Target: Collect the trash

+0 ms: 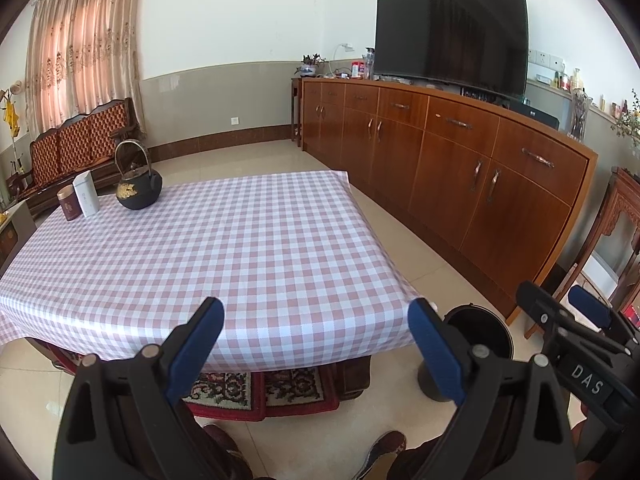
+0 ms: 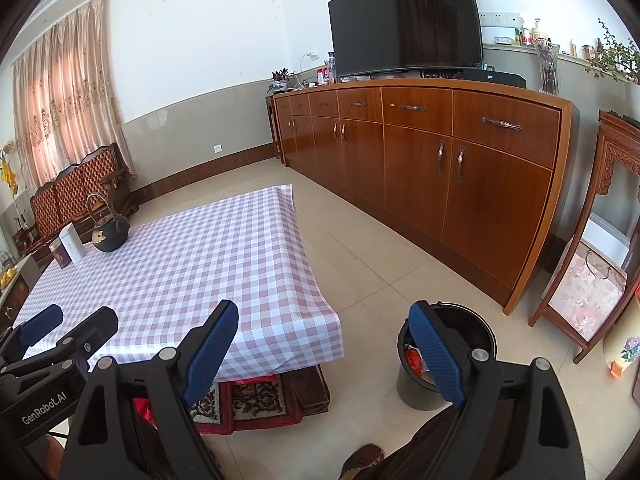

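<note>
Partly hidden, bin (image 2: 476,322) behind gaping right claw (image 2: 324,328).

L gripper (image 1: 316,344) jaws wide, empty, R gripper (image 2: 324,350) same, side by side

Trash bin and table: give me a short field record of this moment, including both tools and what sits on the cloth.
left tool: open, holding nothing, over the near table edge
right tool: open, holding nothing, between table corner and bin
trash bin: dark, round, on the floor right of the table; something red and orange inside
table: checked pink and white cloth
on the cloth, far left corner: black kettle, white box, dark red tin
loose trash on the cloth: none visible
</note>
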`<state>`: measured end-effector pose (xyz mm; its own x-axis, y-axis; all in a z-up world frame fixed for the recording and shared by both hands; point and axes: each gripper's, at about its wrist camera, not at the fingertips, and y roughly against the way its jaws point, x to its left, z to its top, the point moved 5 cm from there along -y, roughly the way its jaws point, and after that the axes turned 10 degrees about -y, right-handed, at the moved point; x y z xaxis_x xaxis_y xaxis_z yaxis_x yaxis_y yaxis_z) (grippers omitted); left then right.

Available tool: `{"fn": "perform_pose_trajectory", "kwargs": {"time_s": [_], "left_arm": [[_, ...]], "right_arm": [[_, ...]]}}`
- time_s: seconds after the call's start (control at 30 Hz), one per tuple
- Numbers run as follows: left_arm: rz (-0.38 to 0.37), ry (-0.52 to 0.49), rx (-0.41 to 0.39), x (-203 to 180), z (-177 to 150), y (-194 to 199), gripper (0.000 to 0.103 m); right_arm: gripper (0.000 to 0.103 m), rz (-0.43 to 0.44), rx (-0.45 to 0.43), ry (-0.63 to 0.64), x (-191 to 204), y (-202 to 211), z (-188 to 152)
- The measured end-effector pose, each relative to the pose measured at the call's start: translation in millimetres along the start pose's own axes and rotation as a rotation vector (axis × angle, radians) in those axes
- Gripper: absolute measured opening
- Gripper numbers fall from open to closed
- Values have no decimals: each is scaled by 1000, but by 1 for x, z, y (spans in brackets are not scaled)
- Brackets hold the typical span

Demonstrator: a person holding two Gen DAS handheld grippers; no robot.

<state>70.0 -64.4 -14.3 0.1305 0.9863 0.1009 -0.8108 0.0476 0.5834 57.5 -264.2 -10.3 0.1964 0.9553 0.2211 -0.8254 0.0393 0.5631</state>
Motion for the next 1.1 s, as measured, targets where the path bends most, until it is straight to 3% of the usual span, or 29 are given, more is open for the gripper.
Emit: {"fn": "perform_pose_trajectory", "kwargs": {"time_s": [1.1], "left_arm": [[-31,-5,33,0,-3,-8,94]], "right_arm": [[89,1,14,3,0,-4,-4]]}}
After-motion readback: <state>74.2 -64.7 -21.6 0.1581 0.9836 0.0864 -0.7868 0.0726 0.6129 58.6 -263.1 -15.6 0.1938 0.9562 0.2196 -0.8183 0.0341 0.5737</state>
